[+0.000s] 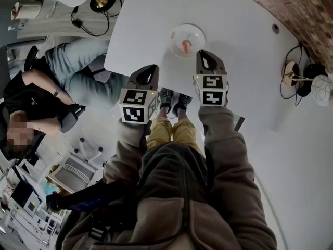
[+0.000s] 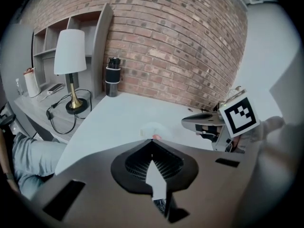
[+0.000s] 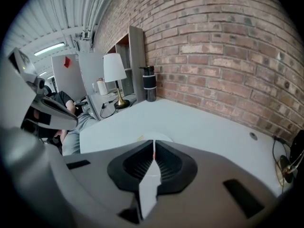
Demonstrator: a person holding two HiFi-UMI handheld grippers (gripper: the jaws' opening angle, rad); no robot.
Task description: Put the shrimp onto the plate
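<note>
The shrimp (image 1: pixel 186 46) is seen lying on the plate (image 1: pixel 177 37) on the counter (image 1: pixel 244 51). The left hand-held gripper (image 1: pixel 153 68) and the right hand-held gripper (image 1: pixel 204 54) are held closed on nothing, near the plate.

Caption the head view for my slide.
Shrimp on the plate on the white table; left gripper and right gripper shut, just short of it.

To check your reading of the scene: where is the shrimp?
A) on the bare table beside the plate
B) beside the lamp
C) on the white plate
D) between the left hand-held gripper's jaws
C: the head view shows the orange shrimp lying inside the white plate.
</note>
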